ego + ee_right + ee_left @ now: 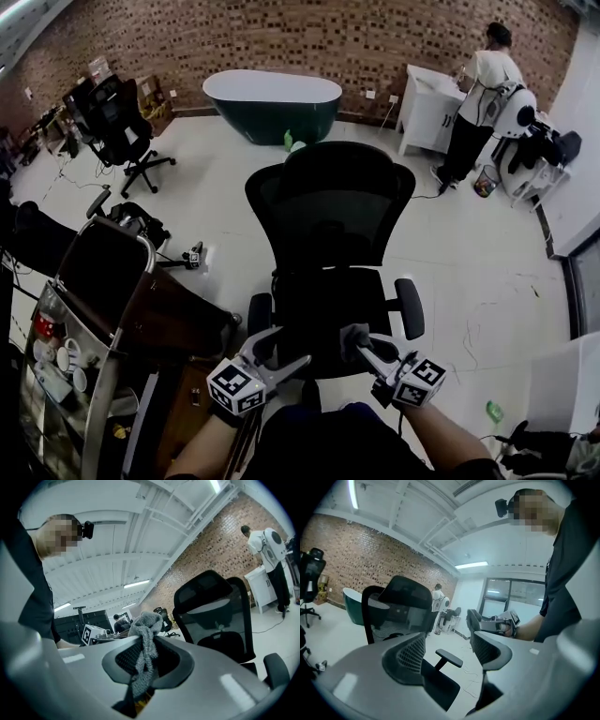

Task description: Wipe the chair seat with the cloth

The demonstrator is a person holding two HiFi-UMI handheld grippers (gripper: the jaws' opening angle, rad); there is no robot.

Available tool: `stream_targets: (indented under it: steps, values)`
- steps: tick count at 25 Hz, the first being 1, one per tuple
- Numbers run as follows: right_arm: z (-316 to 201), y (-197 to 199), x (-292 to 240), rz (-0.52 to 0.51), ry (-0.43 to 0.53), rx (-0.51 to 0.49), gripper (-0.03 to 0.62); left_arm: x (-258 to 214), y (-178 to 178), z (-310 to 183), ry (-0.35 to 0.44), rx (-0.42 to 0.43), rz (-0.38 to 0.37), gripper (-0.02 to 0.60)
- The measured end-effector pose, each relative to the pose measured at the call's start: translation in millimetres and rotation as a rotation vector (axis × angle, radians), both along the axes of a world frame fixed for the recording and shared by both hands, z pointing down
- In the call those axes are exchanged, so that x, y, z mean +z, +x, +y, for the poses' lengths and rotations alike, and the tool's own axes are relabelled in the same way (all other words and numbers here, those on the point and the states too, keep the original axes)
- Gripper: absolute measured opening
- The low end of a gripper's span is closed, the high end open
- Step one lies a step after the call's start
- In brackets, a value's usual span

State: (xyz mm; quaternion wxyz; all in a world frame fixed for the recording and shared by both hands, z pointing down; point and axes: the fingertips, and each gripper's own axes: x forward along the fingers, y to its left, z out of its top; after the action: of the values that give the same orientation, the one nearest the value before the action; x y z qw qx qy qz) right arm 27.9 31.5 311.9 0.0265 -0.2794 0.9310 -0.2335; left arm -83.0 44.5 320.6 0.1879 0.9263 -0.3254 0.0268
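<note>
A black mesh office chair (330,211) stands in front of me, its dark seat (328,314) just beyond both grippers. My right gripper (364,345) is shut on a grey cloth (354,336), held at the seat's near edge. In the right gripper view the cloth (144,648) hangs bunched between the closed jaws, with the chair (216,611) to the right. My left gripper (281,349) is open at the seat's near left corner, holding nothing. The left gripper view shows the chair (401,609), its armrest (449,657) between the spread jaws, and the right gripper (494,624) beyond.
A dark cart (98,309) with cups stands close on the left. Behind the chair sits a green bathtub (272,103). A person (478,98) stands at a white cabinet (427,108) at the back right. Another black chair (122,127) is at the back left. Cables lie on the floor.
</note>
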Motion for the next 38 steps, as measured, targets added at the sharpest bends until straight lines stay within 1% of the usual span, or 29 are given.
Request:
stream_targets:
  steps: [5,9,12,16,20,26,29,32,34,38]
  values:
    - [-32,-19,20,0.028,-0.03,-0.028,0.051,13,-6,-25,-0.027,-0.012,0.009,0.347]
    - [-62,-36,43,0.051,-0.061,-0.065,0.051,31,-16,-40,-0.056,-0.049,-0.001,0.348]
    - [-89,-48,73,0.103,-0.086,-0.117,0.051,51,-22,-55,-0.093,-0.085,-0.018,0.35]
    - [-129,-78,137,0.208,-0.141,-0.203,0.051,89,-35,-81,-0.151,-0.133,-0.045,0.35]
    - [-167,-110,220,0.321,-0.205,-0.286,0.051,135,-42,-111,-0.204,-0.173,-0.061,0.351]
    - [-213,-150,347,0.497,-0.276,-0.36,0.051,197,-43,-146,-0.252,-0.212,-0.059,0.353]
    - [-232,-167,402,0.577,-0.274,-0.382,0.051,220,-43,-158,-0.256,-0.234,-0.042,0.353]
    - [-253,-181,448,0.66,-0.245,-0.396,0.051,233,-44,-170,-0.243,-0.256,-0.024,0.353]
    - [-261,-191,474,0.713,-0.23,-0.408,0.051,242,-45,-173,-0.247,-0.267,-0.02,0.353]
    - [-272,-218,513,0.772,-0.157,-0.464,0.051,264,-46,-175,-0.262,-0.276,0.0,0.352]
